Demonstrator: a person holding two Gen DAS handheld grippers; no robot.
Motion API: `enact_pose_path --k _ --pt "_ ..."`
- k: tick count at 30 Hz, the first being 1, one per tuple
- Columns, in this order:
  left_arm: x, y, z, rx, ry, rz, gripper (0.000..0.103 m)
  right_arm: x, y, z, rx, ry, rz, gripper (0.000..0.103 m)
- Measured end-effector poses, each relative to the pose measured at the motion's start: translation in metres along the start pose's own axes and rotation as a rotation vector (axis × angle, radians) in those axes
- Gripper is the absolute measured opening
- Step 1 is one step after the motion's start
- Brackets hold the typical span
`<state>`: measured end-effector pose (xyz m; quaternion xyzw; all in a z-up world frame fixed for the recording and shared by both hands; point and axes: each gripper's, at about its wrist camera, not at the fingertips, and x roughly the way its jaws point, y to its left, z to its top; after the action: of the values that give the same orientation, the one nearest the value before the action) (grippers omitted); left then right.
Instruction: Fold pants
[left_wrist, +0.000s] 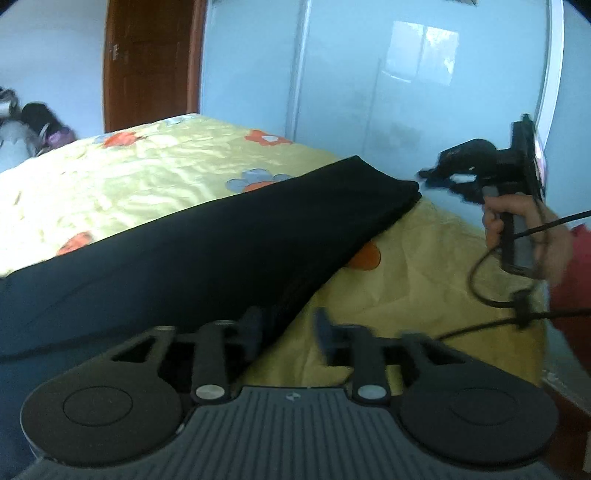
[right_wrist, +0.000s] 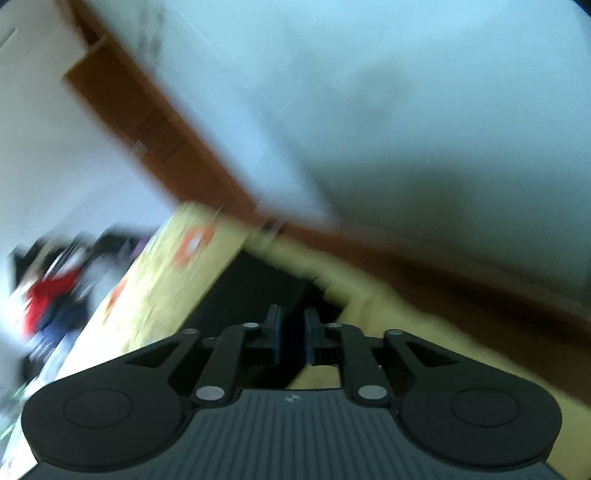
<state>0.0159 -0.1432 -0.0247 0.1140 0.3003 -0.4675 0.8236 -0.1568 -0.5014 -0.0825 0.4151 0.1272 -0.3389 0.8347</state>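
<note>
We hold both grippers, left and right, open and empty by black pants on bedspread.

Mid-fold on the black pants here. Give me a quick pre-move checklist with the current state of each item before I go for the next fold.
1. Pants lying flat in a long strip on the yellow floral bedsheet: ok.
2. Left claw open, at the near edge of the pants, gripping nothing: ok.
3. Right claw holding the far end of the pants: not ok, it sits just off the end.
4. Right claw's jaws: narrow gap, nothing between them; ok.
5. Cable away from the fabric: ok.
6. Right wrist view sharp enough to aim: not ok, motion-blurred.
</note>
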Motion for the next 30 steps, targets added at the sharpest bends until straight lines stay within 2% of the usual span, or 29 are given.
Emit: enact_pose_path --k 1,2,3,5,7,9,10,12,13,14,15,16,18,20,21,22,24,26,28,30 --pt "-0.010 0.006 -0.002 -0.021 -0.006 0.021 0.063 -0.011 0.007 -0.001 -0.020 -0.075 -0.014 0.017" --pt "-0.020 0.013 -0.003 -0.041 -0.017 0.052 0.068 -0.020 0.018 -0.002 -0.066 -0.128 0.009 0.017" --pt "-0.029 0.021 -0.005 -0.057 -0.031 0.089 0.069 -0.025 0.035 -0.005 -0.151 -0.134 0.075 0.017" --pt "-0.044 0.042 -0.006 -0.102 -0.047 0.187 0.069 -0.020 0.077 -0.015 -0.341 -0.027 0.212 0.018" --pt "-0.051 0.063 -0.008 -0.156 -0.049 0.306 0.069 -0.008 0.125 -0.040 -0.548 0.165 0.372 0.020" --pt "-0.053 0.080 -0.012 -0.177 -0.022 0.414 0.069 0.000 0.162 -0.074 -0.693 0.327 0.490 0.020" --pt "-0.052 0.088 -0.017 -0.181 0.011 0.461 0.069 0.002 0.174 -0.090 -0.754 0.370 0.515 0.020" --pt "-0.049 0.100 -0.026 -0.190 0.080 0.507 0.069 0.007 0.187 -0.119 -0.882 0.472 0.524 0.020" --pt "-0.047 0.105 -0.033 -0.198 0.116 0.523 0.069 0.010 0.188 -0.132 -0.947 0.496 0.497 0.020" --pt "-0.049 0.107 -0.037 -0.202 0.117 0.528 0.069 0.010 0.184 -0.141 -1.000 0.476 0.473 0.020" --pt "-0.054 0.106 -0.041 -0.207 0.101 0.531 0.069 0.004 0.175 -0.138 -0.994 0.444 0.475 0.020" --pt "-0.059 0.105 -0.042 -0.210 0.090 0.534 0.069 0.002 0.169 -0.130 -0.946 0.427 0.439 0.020" --pt "-0.068 0.101 -0.042 -0.218 0.054 0.538 0.070 -0.003 0.152 -0.105 -0.783 0.328 0.412 0.022" --pt "-0.077 0.096 -0.040 -0.232 0.013 0.540 0.072 -0.010 0.118 -0.072 -0.588 0.246 0.330 0.042" --pt "-0.079 0.095 -0.036 -0.238 -0.004 0.536 0.073 -0.012 0.095 -0.054 -0.468 0.208 0.277 0.048" --pt "-0.081 0.092 -0.033 -0.243 -0.022 0.530 0.073 -0.012 0.074 -0.040 -0.359 0.192 0.242 0.059" --pt "-0.081 0.088 -0.026 -0.240 -0.047 0.519 0.078 -0.007 0.035 -0.019 -0.146 0.208 0.185 0.061" --pt "-0.076 0.082 -0.021 -0.222 -0.058 0.514 0.081 -0.001 -0.001 -0.011 0.041 0.239 0.184 0.061" --pt "-0.070 0.074 -0.017 -0.193 -0.062 0.514 0.081 0.009 -0.019 -0.011 0.144 0.242 0.217 0.058" --pt "-0.065 0.066 -0.016 -0.161 -0.053 0.510 0.082 0.019 -0.020 -0.010 0.154 0.215 0.230 0.058"
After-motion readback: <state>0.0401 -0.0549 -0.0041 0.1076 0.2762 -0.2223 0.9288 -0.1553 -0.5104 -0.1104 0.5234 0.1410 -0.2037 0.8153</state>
